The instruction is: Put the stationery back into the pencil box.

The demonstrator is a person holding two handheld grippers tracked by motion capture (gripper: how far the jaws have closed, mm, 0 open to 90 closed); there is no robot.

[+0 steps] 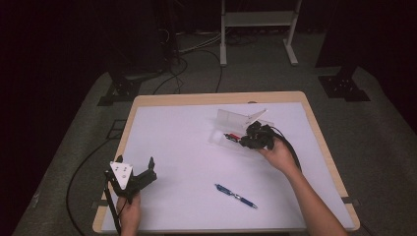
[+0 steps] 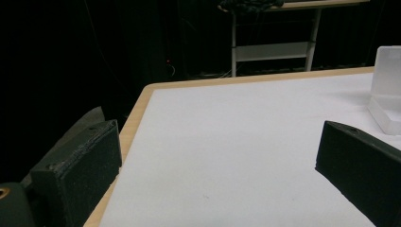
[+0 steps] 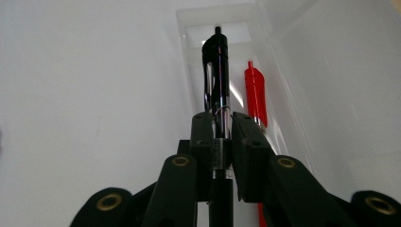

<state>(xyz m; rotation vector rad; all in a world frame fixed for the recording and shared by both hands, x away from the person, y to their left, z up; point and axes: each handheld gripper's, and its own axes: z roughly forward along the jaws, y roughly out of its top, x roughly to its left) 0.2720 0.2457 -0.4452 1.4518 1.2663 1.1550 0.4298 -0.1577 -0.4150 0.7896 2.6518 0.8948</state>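
The work in hand was packing pens into a clear plastic pen case (image 1: 231,129) that lay open near the far right part of the tabletop (image 1: 177,142), its lid standing up behind it. The right gripper (image 3: 222,124) was clamped narrowly on a black pen (image 3: 216,71), which it held lengthwise over the case's tray, tip pointing away along the trough. A red pen (image 3: 255,92) already lay in the tray just beside it, so one pen looked stowed and a second was about to go in. A blue pen (image 1: 235,195) rested on the tabletop near the front edge, well apart from the case, and seemed to be waiting its turn. The left gripper (image 1: 134,173) hovered over the front left corner with its jaws wide and nothing between them.
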